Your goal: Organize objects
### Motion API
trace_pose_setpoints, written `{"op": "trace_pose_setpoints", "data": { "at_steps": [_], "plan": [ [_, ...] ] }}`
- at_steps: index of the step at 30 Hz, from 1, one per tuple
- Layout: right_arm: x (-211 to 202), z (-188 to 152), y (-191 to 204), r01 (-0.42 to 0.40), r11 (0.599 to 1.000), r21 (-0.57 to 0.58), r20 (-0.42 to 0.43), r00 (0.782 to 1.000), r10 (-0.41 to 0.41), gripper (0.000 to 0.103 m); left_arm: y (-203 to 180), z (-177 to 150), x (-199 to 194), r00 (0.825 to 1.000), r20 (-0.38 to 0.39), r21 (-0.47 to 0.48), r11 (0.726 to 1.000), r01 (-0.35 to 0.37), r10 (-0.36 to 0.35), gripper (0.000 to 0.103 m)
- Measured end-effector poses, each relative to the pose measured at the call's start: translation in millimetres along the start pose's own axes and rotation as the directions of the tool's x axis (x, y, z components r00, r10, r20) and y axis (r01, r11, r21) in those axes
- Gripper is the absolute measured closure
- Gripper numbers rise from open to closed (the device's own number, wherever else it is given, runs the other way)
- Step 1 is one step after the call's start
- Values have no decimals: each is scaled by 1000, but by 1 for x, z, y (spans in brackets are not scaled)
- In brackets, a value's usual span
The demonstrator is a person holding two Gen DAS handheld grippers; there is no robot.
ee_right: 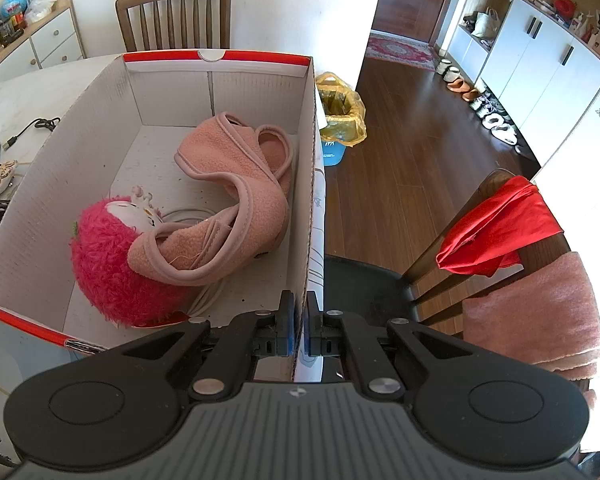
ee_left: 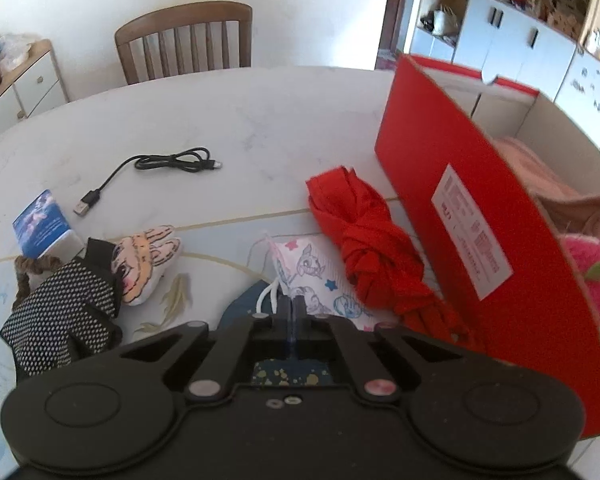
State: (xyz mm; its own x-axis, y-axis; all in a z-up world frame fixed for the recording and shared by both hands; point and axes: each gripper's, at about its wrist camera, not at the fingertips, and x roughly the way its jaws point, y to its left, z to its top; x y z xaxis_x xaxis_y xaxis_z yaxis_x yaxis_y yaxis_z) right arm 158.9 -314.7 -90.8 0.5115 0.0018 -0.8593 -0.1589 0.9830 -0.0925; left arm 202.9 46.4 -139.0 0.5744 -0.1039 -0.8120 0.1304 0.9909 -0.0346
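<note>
- Two clamps: left gripper (ee_left: 294, 307) together on the printed mask (ee_left: 316, 276); right gripper (ee_right: 299, 308) pinching the box (ee_right: 148, 160) wall.
- Mask's thin edge may slip free when lifted.

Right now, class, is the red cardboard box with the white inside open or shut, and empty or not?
Open and not empty: the red cardboard box has no lid, and a pink fleece garment and fuzzy pink plush toy lie inside.

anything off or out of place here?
Nothing spilled or broken. Oddities: the red box has a white cable trapped under the pink plush, and a red cloth lies knotted against the box's outer wall. The right gripper is clamped on the box wall.
</note>
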Motion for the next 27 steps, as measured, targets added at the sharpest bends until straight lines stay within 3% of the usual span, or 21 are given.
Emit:
{"op": "trace_pose_setpoints", "data": {
  "at_steps": [10, 18, 27],
  "plan": [
    [2, 1, 3, -2, 1000, 0, -7, 1000, 2, 99, 12, -2, -51, 996, 63, -44, 997, 58, -55, 103],
    [3, -1, 3, 1, 1000, -7, -7, 1000, -1, 99, 5, 4, -89, 991, 84, -16, 994, 108, -107, 103],
    [3, -1, 3, 2, 1000, -9, -6, 1000, -2, 99, -30, 36, -129, 958, 161, 86, 970, 227, -239, 103]
  ]
}}
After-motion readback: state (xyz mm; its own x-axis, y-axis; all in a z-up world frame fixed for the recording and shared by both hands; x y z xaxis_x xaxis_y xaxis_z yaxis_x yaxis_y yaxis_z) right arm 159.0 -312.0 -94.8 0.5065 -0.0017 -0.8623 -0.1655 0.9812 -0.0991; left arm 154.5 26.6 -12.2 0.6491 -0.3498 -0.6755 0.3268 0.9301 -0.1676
